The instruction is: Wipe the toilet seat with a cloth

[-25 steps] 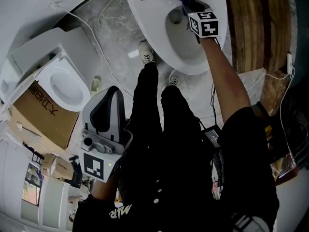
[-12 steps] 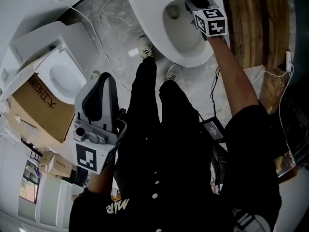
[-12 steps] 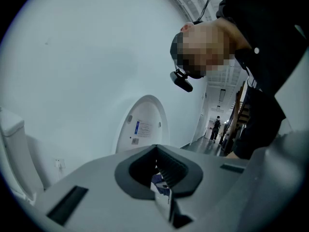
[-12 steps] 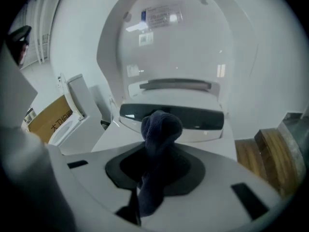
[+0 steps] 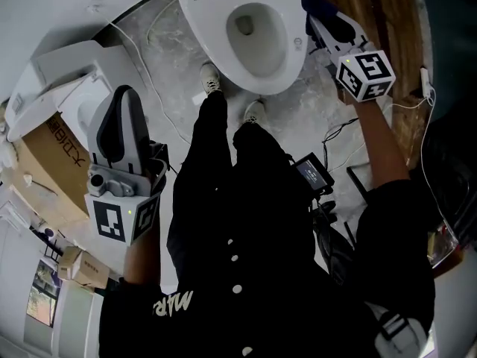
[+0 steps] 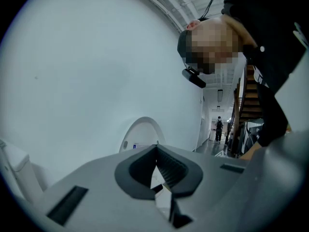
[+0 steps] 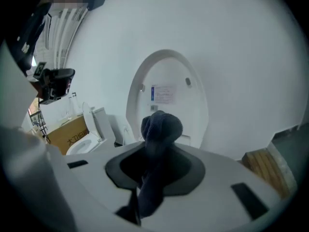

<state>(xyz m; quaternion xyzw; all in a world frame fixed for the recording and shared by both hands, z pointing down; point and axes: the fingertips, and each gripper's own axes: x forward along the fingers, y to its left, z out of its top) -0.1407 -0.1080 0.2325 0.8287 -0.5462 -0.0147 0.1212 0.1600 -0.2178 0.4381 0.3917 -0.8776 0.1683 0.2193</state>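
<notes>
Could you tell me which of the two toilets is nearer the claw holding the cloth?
The toilet at the head view's top, beside the right claw and its cloth; the other toilet sits left, by the cardboard box.

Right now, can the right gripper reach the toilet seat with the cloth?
Probably yes. The right gripper, shut on the dark cloth, hangs just off the toilet seat, beside its right edge, and nothing shows between them.

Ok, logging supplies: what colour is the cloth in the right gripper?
Dark blue cloth, clearest in the right gripper view.
</notes>
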